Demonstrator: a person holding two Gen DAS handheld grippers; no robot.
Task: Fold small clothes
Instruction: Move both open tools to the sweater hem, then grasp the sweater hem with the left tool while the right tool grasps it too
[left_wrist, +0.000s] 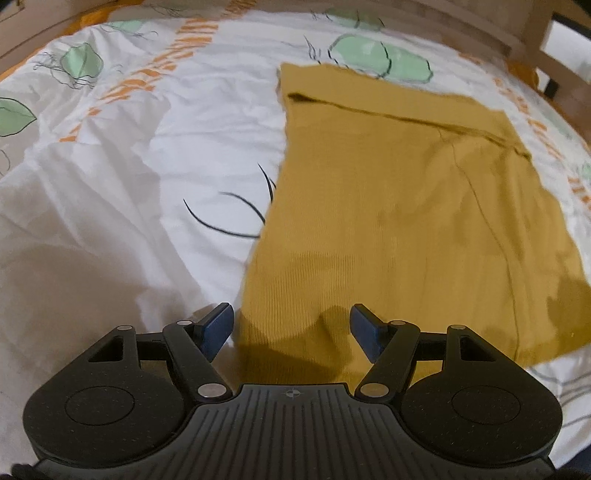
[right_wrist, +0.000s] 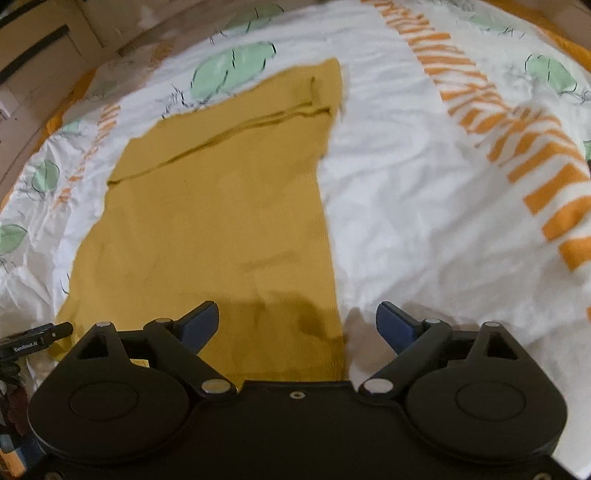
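Observation:
A mustard-yellow ribbed garment (left_wrist: 399, 206) lies flat on the bed, folded into a long rectangle with a seam line across its far end. It also shows in the right wrist view (right_wrist: 221, 221). My left gripper (left_wrist: 291, 325) is open and empty, hovering above the garment's near left corner. My right gripper (right_wrist: 297, 325) is open and empty, hovering above the garment's near right corner, its right finger (right_wrist: 397, 325) over the bedsheet.
The garment lies on a white duvet (left_wrist: 129, 166) printed with green leaves and orange stripes, which also shows in the right wrist view (right_wrist: 424, 184). A wooden bed frame (left_wrist: 535, 44) runs behind. The other gripper's tip (right_wrist: 33, 341) shows at the left edge.

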